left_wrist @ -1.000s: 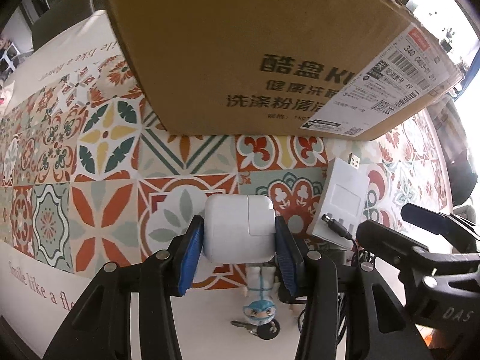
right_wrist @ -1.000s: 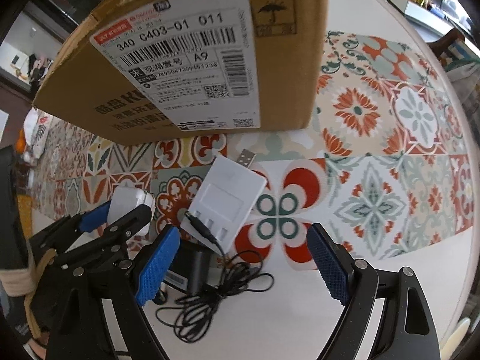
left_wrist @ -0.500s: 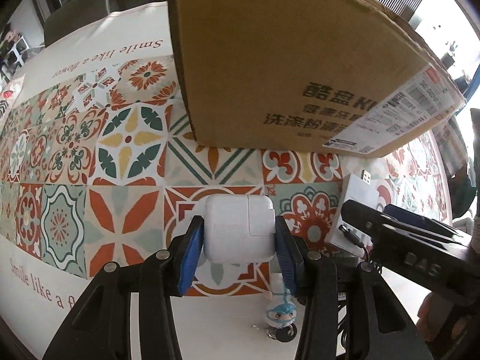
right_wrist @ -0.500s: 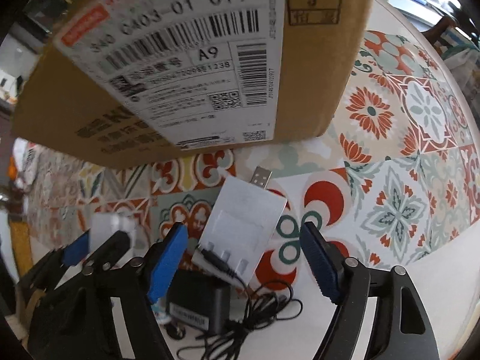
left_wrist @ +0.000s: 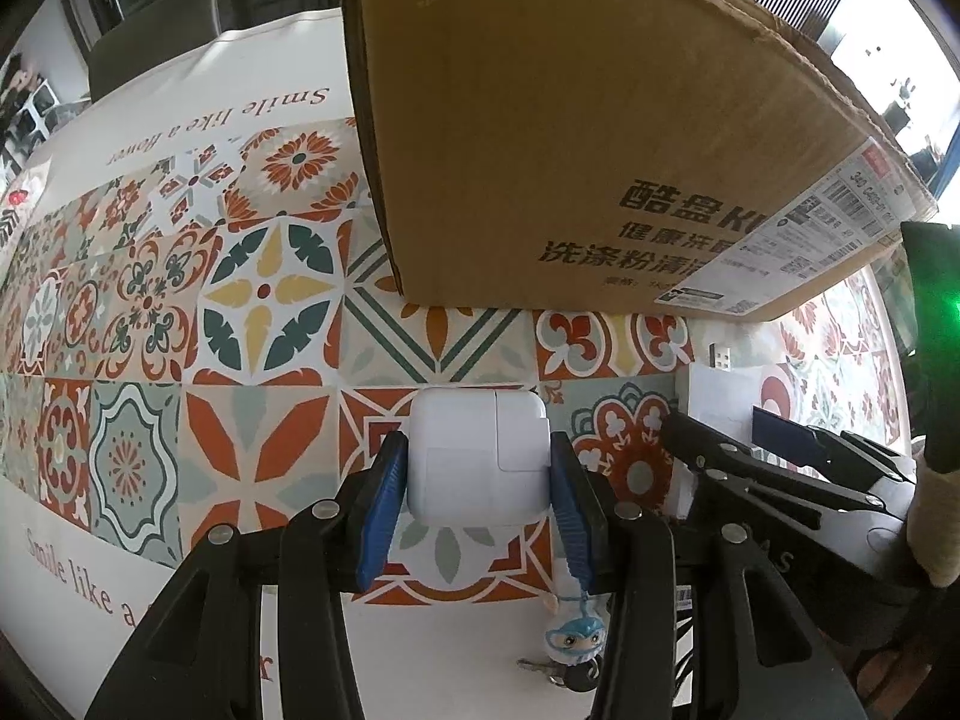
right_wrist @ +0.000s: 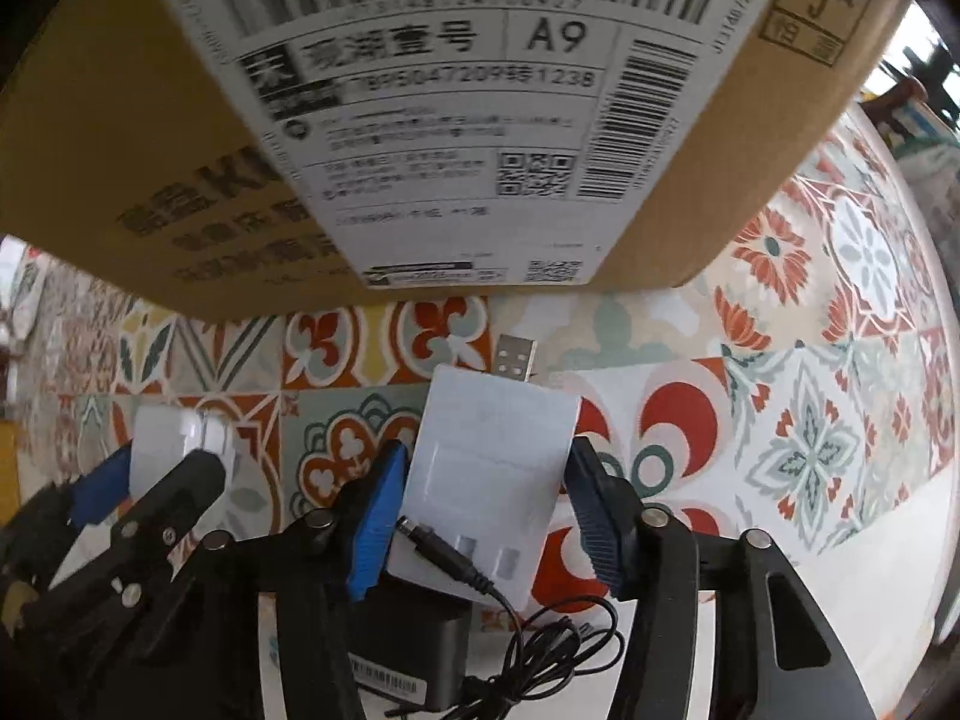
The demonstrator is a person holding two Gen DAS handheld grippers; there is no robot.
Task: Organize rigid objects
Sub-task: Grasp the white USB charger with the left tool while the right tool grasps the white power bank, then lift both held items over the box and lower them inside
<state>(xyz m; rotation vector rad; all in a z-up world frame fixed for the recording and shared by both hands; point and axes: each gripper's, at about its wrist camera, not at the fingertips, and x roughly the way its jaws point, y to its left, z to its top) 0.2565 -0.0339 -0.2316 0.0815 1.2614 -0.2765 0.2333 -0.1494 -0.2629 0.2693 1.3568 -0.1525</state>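
My left gripper [left_wrist: 479, 465] is shut on a white square power adapter [left_wrist: 479, 459] and holds it above the patterned tablecloth, in front of a large cardboard box [left_wrist: 576, 120]. My right gripper [right_wrist: 489, 483] has its blue pads on either side of a flat white charger [right_wrist: 489, 480] with a USB plug [right_wrist: 516, 357]; they look close to or touching its edges. The charger lies on a black adapter [right_wrist: 408, 654] with a tangled black cable [right_wrist: 558, 648]. The left gripper with the white adapter also shows in the right wrist view [right_wrist: 174, 450].
The cardboard box [right_wrist: 420, 90] stands close ahead of both grippers, its open top out of view. A small blue figure keychain with keys [left_wrist: 573, 648] lies on the table below the left gripper. The patterned cloth [left_wrist: 150, 300] stretches left, and right [right_wrist: 810, 420].
The right gripper moved forward and narrowed its jaws around the white flat charger. The left gripper, still holding the white adapter, shifted left and rose, so the box's left edge now shows.
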